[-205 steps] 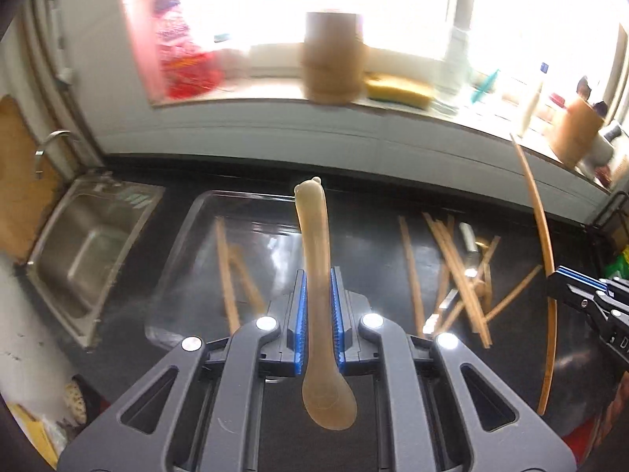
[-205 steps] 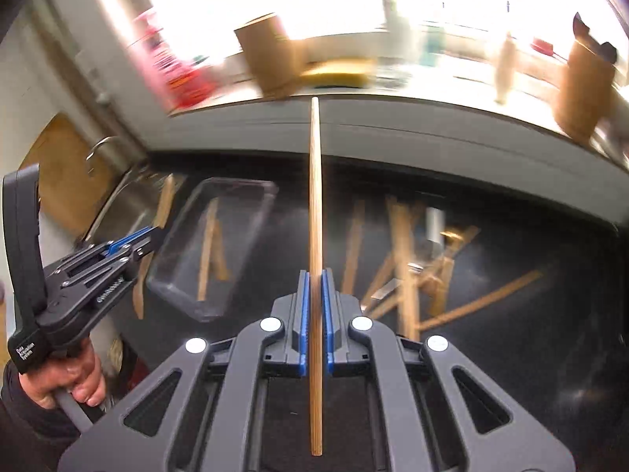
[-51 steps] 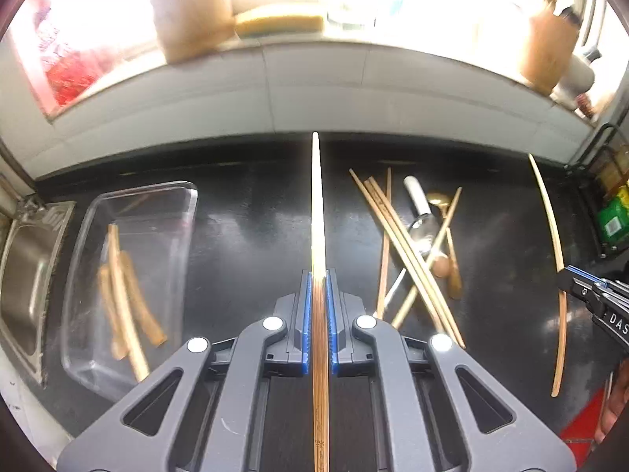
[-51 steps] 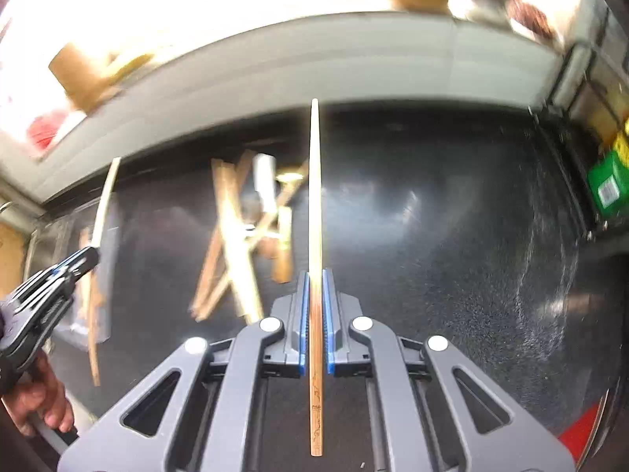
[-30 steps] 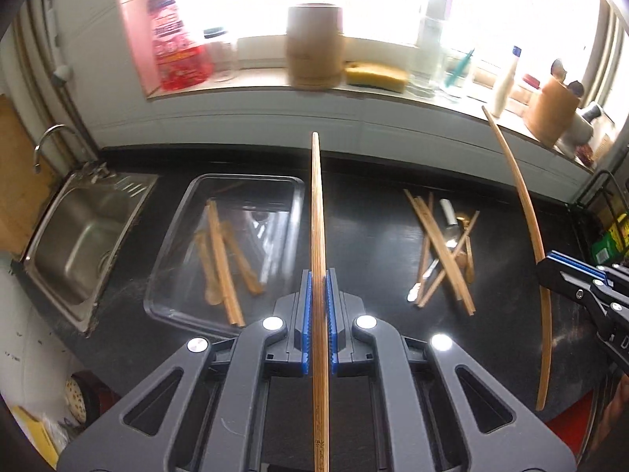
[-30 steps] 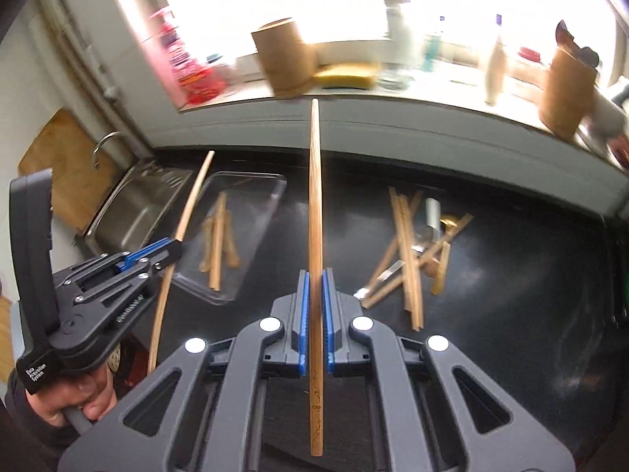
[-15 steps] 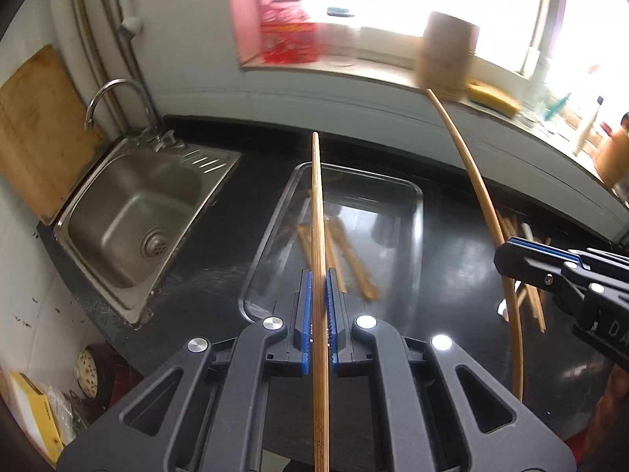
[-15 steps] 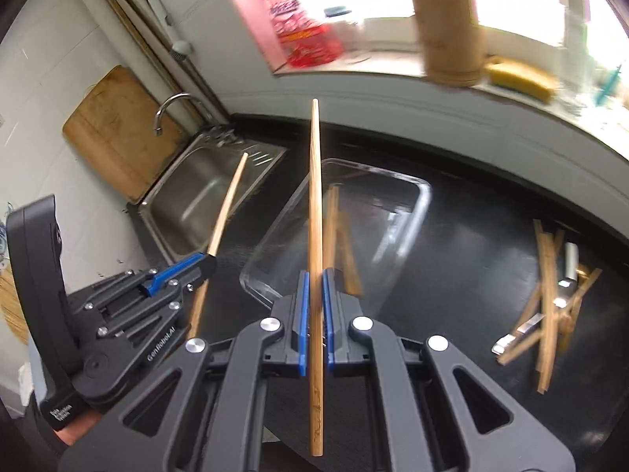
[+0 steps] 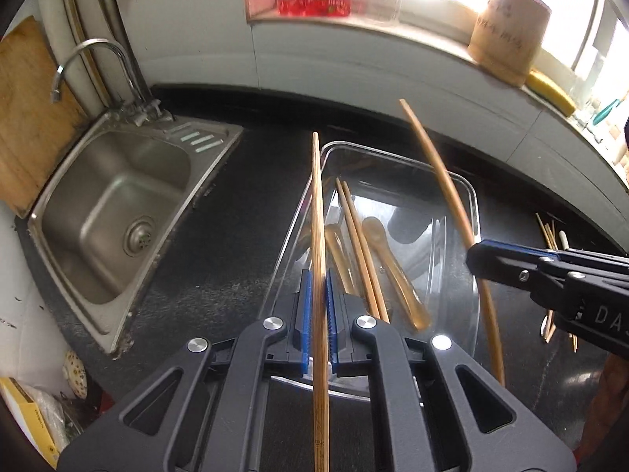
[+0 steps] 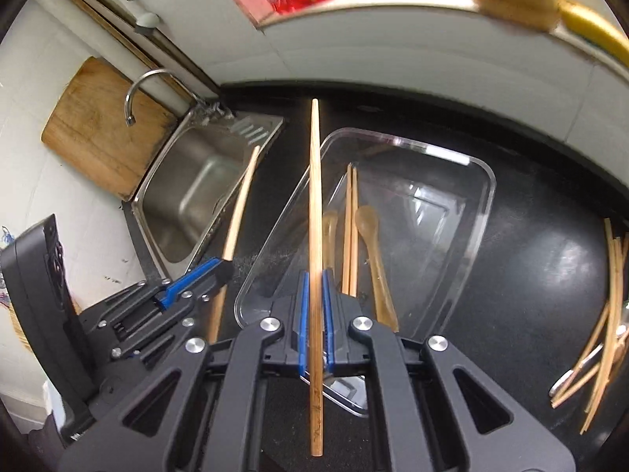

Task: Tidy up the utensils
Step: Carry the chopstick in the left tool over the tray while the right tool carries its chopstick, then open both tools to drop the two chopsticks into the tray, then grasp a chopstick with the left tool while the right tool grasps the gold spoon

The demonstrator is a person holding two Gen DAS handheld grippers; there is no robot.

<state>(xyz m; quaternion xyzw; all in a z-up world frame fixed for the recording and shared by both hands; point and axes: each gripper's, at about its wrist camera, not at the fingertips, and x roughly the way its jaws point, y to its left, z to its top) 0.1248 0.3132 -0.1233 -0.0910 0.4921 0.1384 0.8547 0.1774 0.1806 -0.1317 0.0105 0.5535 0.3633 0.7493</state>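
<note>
A clear plastic tray sits on the black countertop beside the sink, holding two chopsticks and two pale spoons lengthwise near its sink-side wall. More chopsticks lie heaped toward the counter's opposite end.
</note>
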